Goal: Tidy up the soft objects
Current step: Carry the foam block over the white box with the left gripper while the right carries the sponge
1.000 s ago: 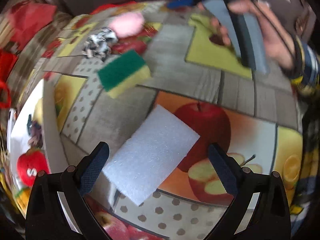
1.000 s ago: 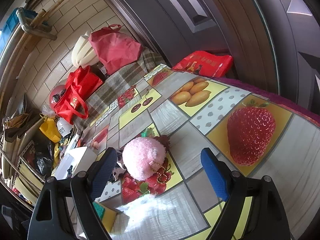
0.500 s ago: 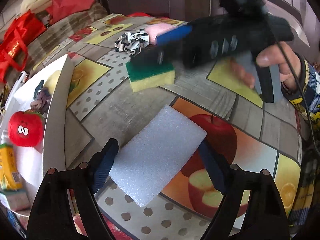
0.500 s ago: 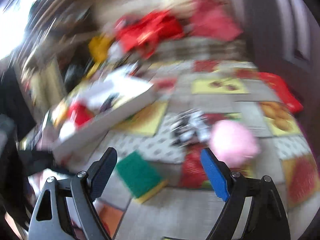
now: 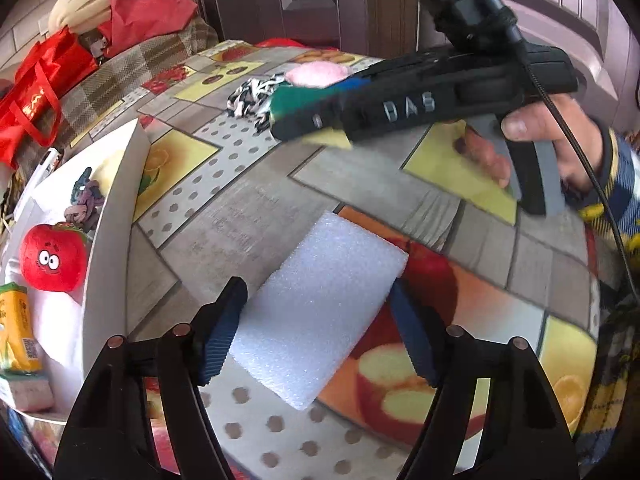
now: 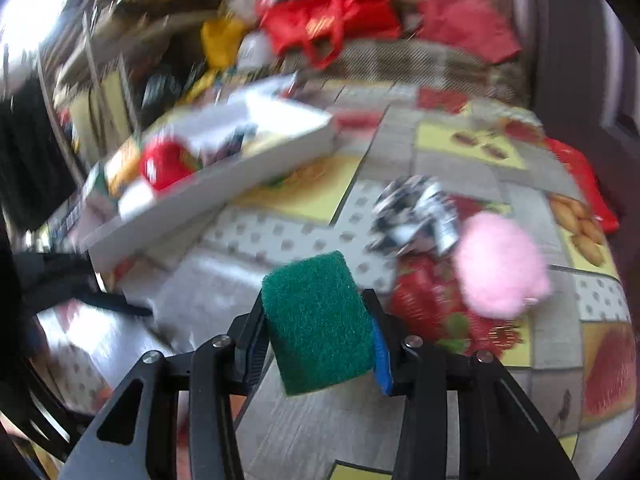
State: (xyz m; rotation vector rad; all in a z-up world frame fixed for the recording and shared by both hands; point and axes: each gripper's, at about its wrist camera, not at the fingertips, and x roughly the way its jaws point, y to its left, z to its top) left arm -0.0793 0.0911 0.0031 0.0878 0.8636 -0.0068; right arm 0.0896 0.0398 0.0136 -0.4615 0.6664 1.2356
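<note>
Two hand-held grippers work over the bench (image 5: pixel 248 220), which wears a fruit-print cloth. The left hand-held gripper (image 5: pixel 316 328) straddles a white foam block (image 5: pixel 320 312) lying flat near the bench's near edge; its jaws are closing, the blue pads at the block's two long sides, though whether they press yet I cannot tell. The right hand-held gripper (image 6: pixel 320 344) is closing on a green-topped sponge (image 6: pixel 316 320), whose sides sit against both pads; in the left wrist view the sponge's yellow underside shows below the black fingers. A hand (image 5: pixel 532 148) grips that tool's handle. Beyond the sponge, toward the far edge, a black-and-white cloth bundle (image 6: pixel 416 216) lies just beside a pink fluffy toy (image 6: pixel 500 264). At the left edge stands a white tray (image 5: pixel 108 240) holding a red plush apple (image 5: pixel 52 256), a knotted rope toy (image 5: pixel 84 200) and a yellow pack (image 5: pixel 16 328).
</note>
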